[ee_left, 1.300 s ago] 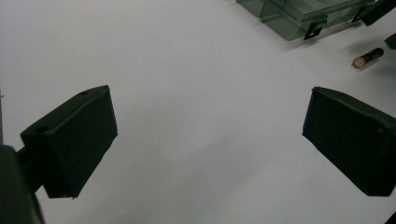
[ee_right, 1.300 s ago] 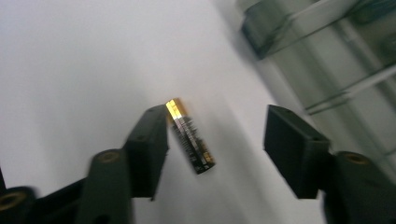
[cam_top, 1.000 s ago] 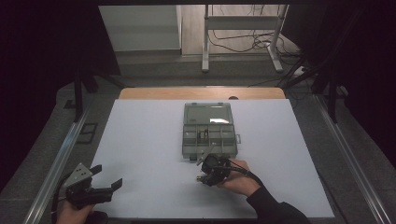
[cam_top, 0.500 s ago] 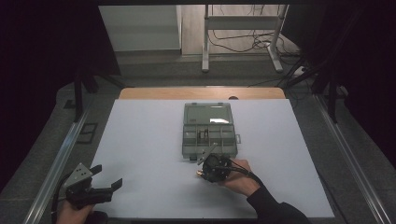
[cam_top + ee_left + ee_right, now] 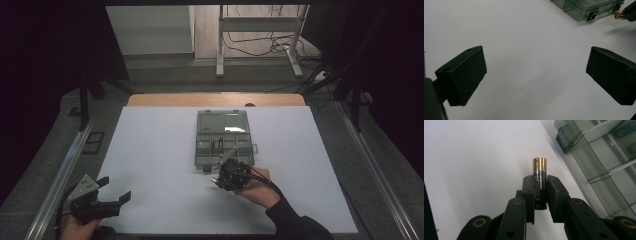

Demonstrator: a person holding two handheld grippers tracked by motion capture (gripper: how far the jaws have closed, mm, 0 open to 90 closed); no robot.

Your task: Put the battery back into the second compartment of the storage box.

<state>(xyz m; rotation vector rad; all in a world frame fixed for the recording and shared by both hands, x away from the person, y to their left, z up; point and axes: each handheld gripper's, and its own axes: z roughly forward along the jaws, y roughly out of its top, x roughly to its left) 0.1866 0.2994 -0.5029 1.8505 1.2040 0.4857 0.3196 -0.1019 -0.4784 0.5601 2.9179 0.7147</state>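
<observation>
Right hand-held gripper (image 5: pixel 540 195): clenched on a black-and-gold cylindrical battery (image 5: pixel 539 185), gripped across its middle, long axis running out along the jaws, gold end outward.
Box: the translucent grey plastic compartment box (image 5: pixel 223 138) lies open at mid-table, just beyond the right hand-held gripper, to its far side.
Nearer hand: the right; its forearm reaches in from the near right.
Left hand-held gripper (image 5: pixel 106 196): released, jaws wide, at the near-left table (image 5: pixel 150 150) edge, well apart from the box.

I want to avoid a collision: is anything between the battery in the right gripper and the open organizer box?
Nothing visible. The right gripper holds the battery beside the organizer box, with only bare white table between them.
</observation>
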